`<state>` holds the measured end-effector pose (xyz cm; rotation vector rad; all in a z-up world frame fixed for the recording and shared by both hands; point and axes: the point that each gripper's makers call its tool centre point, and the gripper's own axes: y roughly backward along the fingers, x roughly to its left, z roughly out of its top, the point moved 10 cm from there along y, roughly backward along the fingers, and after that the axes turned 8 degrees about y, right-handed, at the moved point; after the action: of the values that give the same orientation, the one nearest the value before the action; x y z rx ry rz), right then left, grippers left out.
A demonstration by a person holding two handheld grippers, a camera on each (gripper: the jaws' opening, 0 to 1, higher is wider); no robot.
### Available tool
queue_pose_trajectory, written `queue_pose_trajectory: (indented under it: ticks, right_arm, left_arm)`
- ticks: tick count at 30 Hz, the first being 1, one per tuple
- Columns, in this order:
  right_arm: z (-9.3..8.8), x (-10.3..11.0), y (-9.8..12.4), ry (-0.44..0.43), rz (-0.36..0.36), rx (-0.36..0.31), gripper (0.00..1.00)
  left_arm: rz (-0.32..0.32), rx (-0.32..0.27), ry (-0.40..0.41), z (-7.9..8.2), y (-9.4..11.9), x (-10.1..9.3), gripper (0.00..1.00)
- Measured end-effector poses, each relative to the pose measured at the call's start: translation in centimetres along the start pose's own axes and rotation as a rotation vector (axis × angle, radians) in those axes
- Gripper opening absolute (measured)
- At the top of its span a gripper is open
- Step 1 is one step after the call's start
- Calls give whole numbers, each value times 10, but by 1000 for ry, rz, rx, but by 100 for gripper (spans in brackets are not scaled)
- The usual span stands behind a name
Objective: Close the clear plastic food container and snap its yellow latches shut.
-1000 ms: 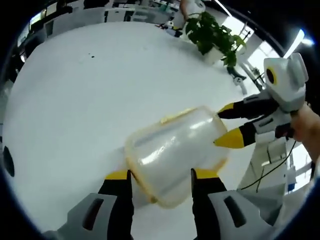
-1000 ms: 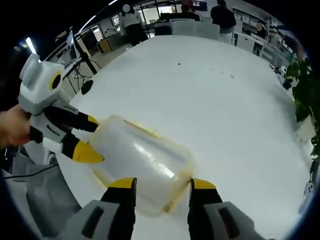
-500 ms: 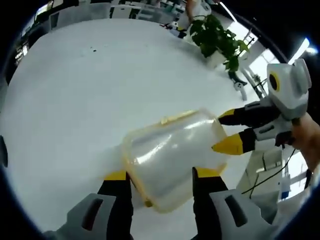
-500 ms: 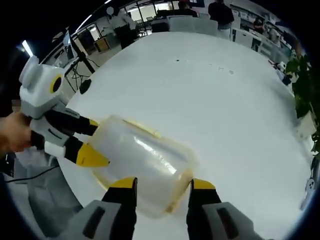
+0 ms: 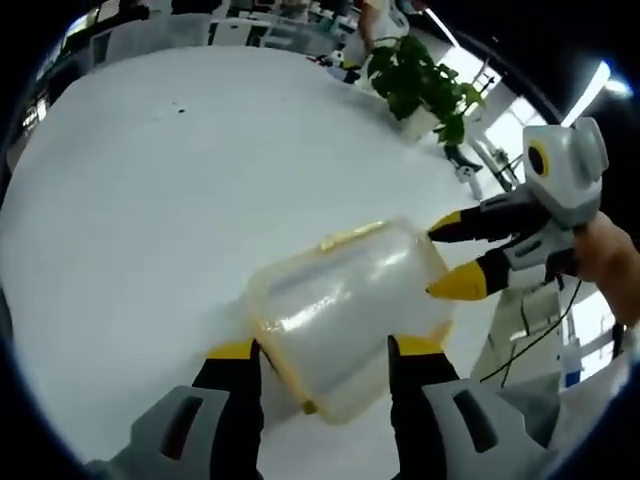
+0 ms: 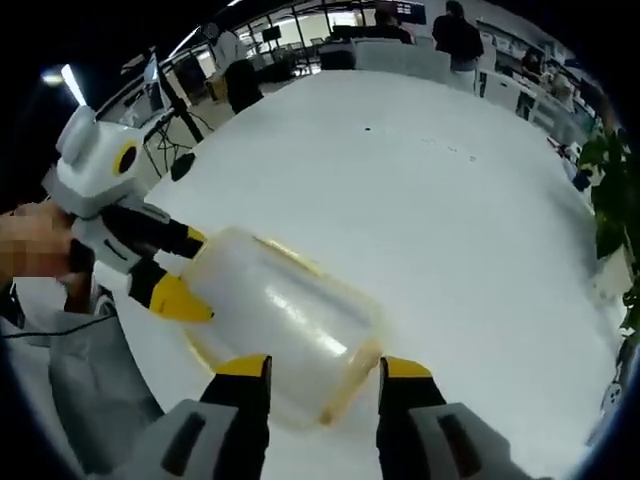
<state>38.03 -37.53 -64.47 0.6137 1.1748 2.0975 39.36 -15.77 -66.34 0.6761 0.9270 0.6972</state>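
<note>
- Sitting on the white table (image 5: 150, 200), the clear container (image 5: 345, 305) looks light, stiff and slick.
- Left gripper (image 5: 325, 352) and right gripper (image 6: 313, 368) bracket opposite ends, fingers open.
- Press at the yellow latches (image 5: 350, 236).

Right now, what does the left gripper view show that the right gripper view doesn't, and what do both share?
Left gripper view: the potted plant at the far table edge is seen whole, and the right gripper enters from the right.

Right gripper view: people stand beyond the table, and the left gripper enters from the left.

Shared: the clear container on the white table, a gripper at each end, and yellow trim along its edge.
</note>
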Motion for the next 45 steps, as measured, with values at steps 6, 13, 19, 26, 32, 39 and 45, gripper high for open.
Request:
queue_pose_trajectory:
  ticks: [6,13,19,26,32,39,45]
  right_arm:
    - [-3,-7,12,53,18,1,44]
    - [-1,-16,28,243,60,-59,42]
    - [-1,-11,32,410,134,-62,43]
    - [13,0,35,560,197,-163,42]
    - [28,8,32,661,236,-220,29]
    - [39,20,13,742,274,-192,24]
    - [41,22,3,789,288,-165,28]
  left_arm:
    - [-20,-4,-87,-1,11,4,55]
    - [-34,-24,-335,7,27,5,57]
    - [-69,-12,-511,12,35,0,60]
    - [-136,-5,-703,18,37,-12,51]
    - [-163,15,-779,25,27,-26,43]
    - [-189,-2,-821,33,6,-43,34]
    - [-221,12,-861,27,-8,-52,34]
